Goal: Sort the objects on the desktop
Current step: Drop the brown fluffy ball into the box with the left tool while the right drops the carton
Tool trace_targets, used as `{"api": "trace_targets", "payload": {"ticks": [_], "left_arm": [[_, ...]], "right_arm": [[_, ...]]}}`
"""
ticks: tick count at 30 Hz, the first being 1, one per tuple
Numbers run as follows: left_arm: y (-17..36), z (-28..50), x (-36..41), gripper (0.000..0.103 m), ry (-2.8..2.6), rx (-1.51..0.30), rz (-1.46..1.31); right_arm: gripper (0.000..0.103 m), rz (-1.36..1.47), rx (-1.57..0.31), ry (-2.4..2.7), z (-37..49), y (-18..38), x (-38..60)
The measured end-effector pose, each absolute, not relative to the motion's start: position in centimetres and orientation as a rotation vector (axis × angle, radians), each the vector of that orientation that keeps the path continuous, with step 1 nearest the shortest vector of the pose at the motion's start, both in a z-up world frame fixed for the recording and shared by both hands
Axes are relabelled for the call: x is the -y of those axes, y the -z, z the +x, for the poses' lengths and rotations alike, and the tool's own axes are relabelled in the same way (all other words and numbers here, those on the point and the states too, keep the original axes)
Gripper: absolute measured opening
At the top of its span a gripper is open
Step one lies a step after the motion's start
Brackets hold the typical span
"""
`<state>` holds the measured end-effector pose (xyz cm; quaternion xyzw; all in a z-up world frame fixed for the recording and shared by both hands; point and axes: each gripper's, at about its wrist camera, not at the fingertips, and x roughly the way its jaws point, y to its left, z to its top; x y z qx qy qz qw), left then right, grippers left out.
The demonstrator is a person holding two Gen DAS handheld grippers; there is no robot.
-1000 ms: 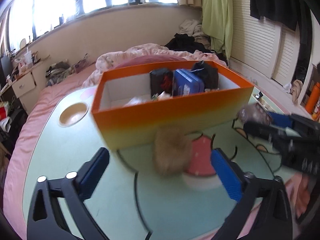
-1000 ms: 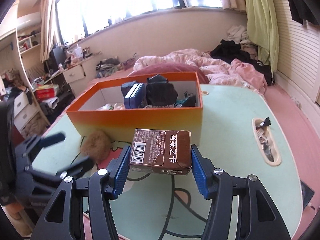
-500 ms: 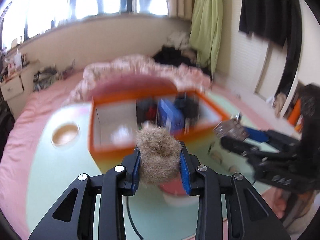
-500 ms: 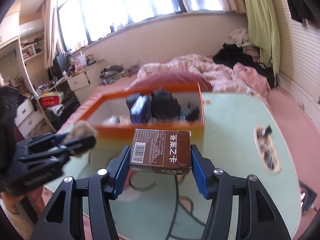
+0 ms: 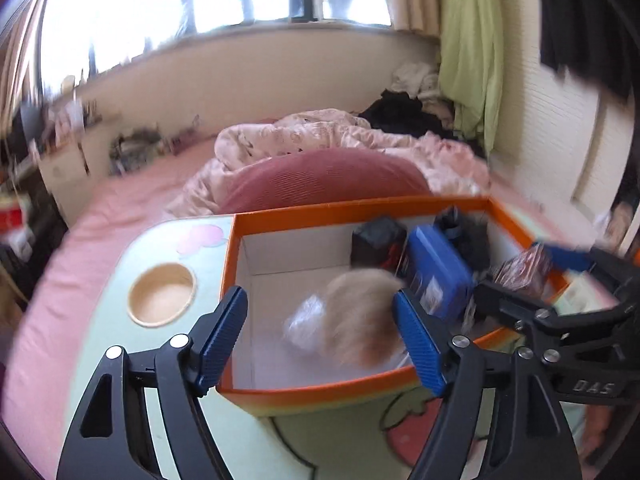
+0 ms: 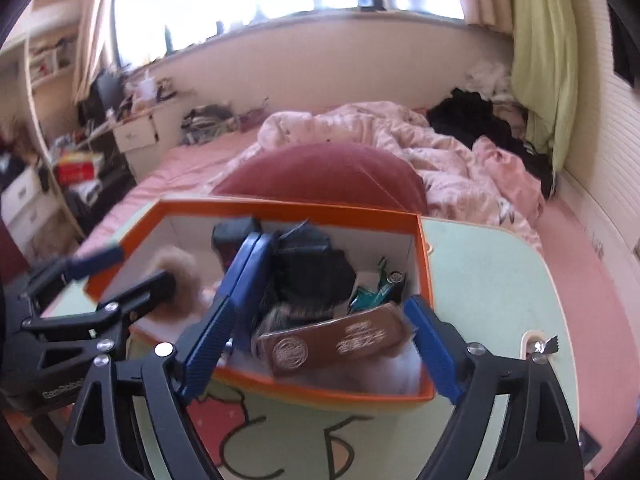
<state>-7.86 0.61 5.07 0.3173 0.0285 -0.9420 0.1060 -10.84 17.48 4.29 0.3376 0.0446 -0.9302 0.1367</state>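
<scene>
Both grippers have opened since half a second ago: then the left gripper (image 5: 320, 336) clamped the fur ball (image 5: 362, 316) and the right gripper (image 6: 316, 344) clamped the brown carton (image 6: 336, 340); now each set of fingers stands wide apart above the orange box (image 5: 320, 394), and both items appear motion-blurred inside it, judged to be dropping or just landed

Placement rationale:
- Each gripper hangs over the open top of the box, so a released item falls within the walls rather than onto the green table (image 6: 488, 280).
- In the left wrist view the fur ball sits at lower centre of the frame, between the blue pads and touching neither, beside a clear plastic wrapper (image 5: 306, 320).
- In the right wrist view the brown carton lies tilted at lower centre, near the front wall, resting on the items below it.

Count of visible items:
- One orange box.
- One fur ball, one brown carton.
- One blue case (image 6: 244, 272), standing on edge at mid-box.
- One black pouch (image 6: 312, 268), right of the case.
- One small black box (image 5: 378, 240) against the far wall.
- One teal toy car (image 6: 376, 292), right corner.
- One round cup recess (image 5: 162, 300) in the table, left of the box.
- Two grippers, both released
</scene>
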Motion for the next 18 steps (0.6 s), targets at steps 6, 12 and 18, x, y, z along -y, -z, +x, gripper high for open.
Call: {"api": "trace_targets", "payload": {"ticks": [6, 12, 18], "left_arm": [[-4.7, -6.2, -0.7, 0.075, 2.807, -0.084, 0.915], [-5.8, -5.0, -0.8, 0.076, 2.824, -0.102, 0.885], [-8.3, 0.4, -1.1, 0.088, 2.916, -0.235, 0.84]], "right_arm": [[0.087, 1.004, -0.113, 2.703, -9.0, -3.1, -17.5], [0.086, 0.954, -0.066, 2.704, -7.2, -3.9, -18.5], [0.087, 0.705, 0.003, 2.772, -0.3, -6.5, -19.9]]}}
